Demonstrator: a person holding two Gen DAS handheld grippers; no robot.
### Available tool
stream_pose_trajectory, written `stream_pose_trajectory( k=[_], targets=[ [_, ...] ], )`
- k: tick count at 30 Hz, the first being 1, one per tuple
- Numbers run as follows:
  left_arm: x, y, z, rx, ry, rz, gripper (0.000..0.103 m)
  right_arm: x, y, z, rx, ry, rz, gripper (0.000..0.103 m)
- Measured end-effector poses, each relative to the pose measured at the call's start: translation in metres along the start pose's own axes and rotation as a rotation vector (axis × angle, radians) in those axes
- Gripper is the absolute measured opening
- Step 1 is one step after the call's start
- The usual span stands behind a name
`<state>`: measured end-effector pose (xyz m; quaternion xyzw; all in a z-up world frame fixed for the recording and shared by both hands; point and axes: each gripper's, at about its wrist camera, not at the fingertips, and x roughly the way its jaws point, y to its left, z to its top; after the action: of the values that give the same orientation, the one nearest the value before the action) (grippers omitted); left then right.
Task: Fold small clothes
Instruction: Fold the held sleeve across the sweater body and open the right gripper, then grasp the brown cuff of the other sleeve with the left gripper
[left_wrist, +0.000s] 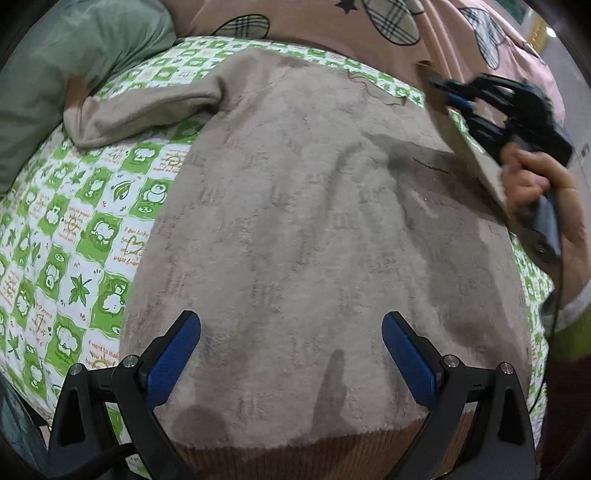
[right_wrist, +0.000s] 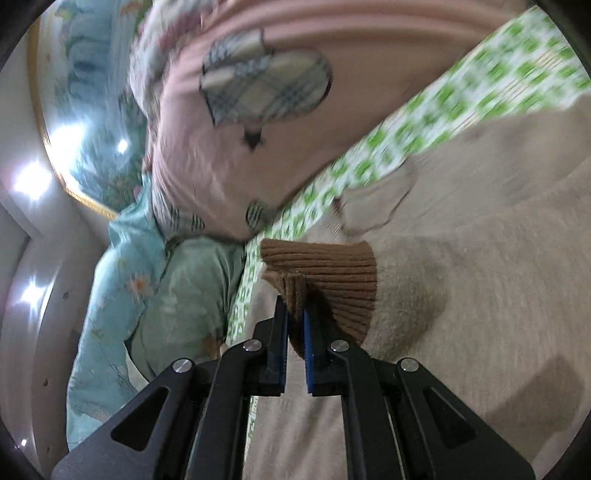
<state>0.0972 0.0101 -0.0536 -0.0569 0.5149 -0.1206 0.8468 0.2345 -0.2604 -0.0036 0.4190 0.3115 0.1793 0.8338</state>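
Note:
A small beige fleece sweater (left_wrist: 314, 221) with brown ribbed hem (left_wrist: 295, 458) lies flat on the green patterned bedsheet (left_wrist: 74, 240). One sleeve (left_wrist: 147, 107) stretches out to the far left. My left gripper (left_wrist: 291, 347) is open, its blue pads just above the sweater near the hem. My right gripper (right_wrist: 295, 314) is shut on the brown ribbed cuff (right_wrist: 325, 273) of the other sleeve and holds it lifted over the sweater body (right_wrist: 480, 295). It also shows in the left wrist view (left_wrist: 443, 92) at the far right, held by a hand.
A pink quilt with plaid patches (left_wrist: 332, 22) lies along the far side of the bed. A green pillow (left_wrist: 55, 74) sits at the far left. A light blue floral cloth (right_wrist: 110, 295) lies beyond the pillow (right_wrist: 192, 280) in the right wrist view.

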Motion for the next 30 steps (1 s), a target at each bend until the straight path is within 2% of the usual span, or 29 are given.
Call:
stream_pose_trajectory(
  k=[4, 6, 8, 10, 12, 14, 17, 19, 22, 25, 26, 28, 29, 30],
  targets=[
    [0.001, 0.010, 0.015, -0.052, -0.030, -0.083, 0.099, 0.058, 0.003, -0.009, 0.009, 0.078, 0.012, 0.008],
    [0.005, 0.012, 0.027, -0.062, -0.044, -0.106, 0.099, 0.079, -0.002, -0.012, 0.014, 0.124, 0.002, 0.012],
    [0.012, 0.011, 0.045, -0.062, -0.058, -0.123, 0.099, 0.095, -0.006, -0.017, -0.005, 0.169, -0.039, 0.015],
    [0.022, 0.008, 0.062, -0.059, -0.067, -0.153, 0.099, 0.099, -0.010, -0.020, 0.010, 0.197, -0.040, 0.017],
    [0.035, 0.006, 0.081, -0.061, -0.063, -0.201, 0.099, 0.085, -0.010, -0.023, 0.020, 0.181, 0.008, 0.025],
    [0.052, 0.002, 0.103, -0.069, -0.059, -0.260, 0.099, 0.060, -0.006, -0.024, -0.006, 0.145, 0.022, 0.052],
    [0.079, -0.012, 0.138, -0.058, -0.049, -0.308, 0.099, 0.010, -0.002, -0.031, -0.031, 0.079, 0.052, 0.055],
    [0.097, -0.021, 0.156, -0.039, -0.037, -0.277, 0.099, -0.027, -0.001, -0.040, -0.044, 0.036, 0.058, 0.055],
    [0.128, -0.033, 0.180, -0.014, -0.013, -0.286, 0.093, -0.080, -0.008, -0.059, -0.034, -0.043, 0.049, 0.055],
    [0.145, -0.044, 0.195, 0.010, 0.001, -0.360, 0.078, -0.123, -0.024, -0.080, 0.008, -0.107, 0.019, 0.056],
    [0.150, -0.048, 0.197, 0.016, 0.005, -0.383, 0.068, -0.135, -0.030, -0.087, 0.027, -0.127, 0.004, 0.056],
    [0.162, -0.059, 0.202, 0.046, 0.008, -0.381, 0.043, -0.153, -0.040, -0.099, 0.061, -0.155, -0.023, 0.056],
    [0.162, -0.061, 0.199, 0.060, 0.008, -0.376, 0.020, -0.160, -0.045, -0.104, 0.079, -0.165, -0.040, 0.056],
    [0.167, -0.064, 0.200, 0.073, 0.010, -0.372, 0.012, -0.166, -0.048, -0.106, 0.087, -0.169, -0.050, 0.056]
  ],
)
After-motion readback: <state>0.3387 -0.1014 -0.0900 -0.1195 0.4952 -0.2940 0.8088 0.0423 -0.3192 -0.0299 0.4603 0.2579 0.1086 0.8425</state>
